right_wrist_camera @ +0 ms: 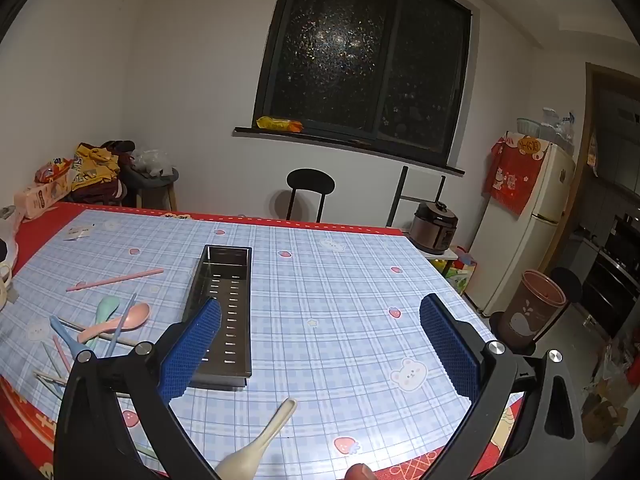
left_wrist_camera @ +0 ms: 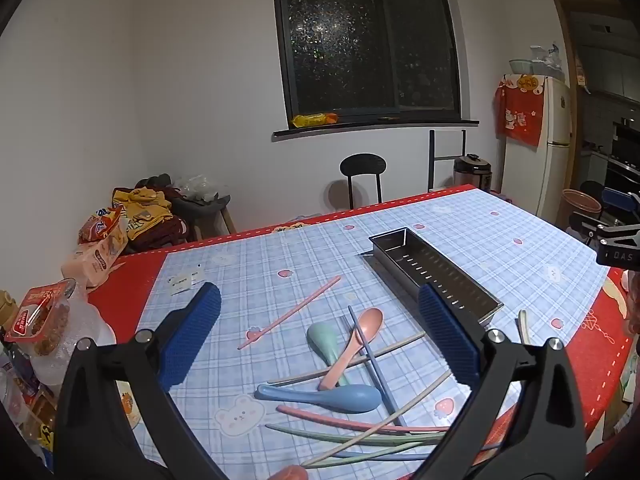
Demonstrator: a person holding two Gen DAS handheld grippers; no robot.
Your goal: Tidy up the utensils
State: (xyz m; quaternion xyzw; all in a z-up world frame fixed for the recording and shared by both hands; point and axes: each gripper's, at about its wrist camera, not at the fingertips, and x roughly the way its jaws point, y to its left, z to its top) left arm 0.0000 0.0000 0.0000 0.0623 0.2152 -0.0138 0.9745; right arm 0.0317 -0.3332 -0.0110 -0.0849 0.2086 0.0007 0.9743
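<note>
Both grippers hovering over the table point(right_wrist_camera: 360, 264), fingers spread wide, grasping nothing — left gripper point(left_wrist_camera: 320, 332) above the jumble of spoons and chopsticks point(left_wrist_camera: 344, 364) near the front edge, right gripper point(right_wrist_camera: 320, 344) beside the perforated steel utensil tray point(right_wrist_camera: 224, 308) sitting mid-table; cream spoon point(right_wrist_camera: 256, 444) lying at the front edge

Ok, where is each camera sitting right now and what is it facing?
Left wrist: on the left gripper, open, angled down at the utensil pile with the pink spoon; the right gripper's edge shows at the right edge.
Right wrist: on the right gripper, open, angled down at the tray and the cream spoon.
Shared: tray, pile, tablecloth, window, fridge.
</note>
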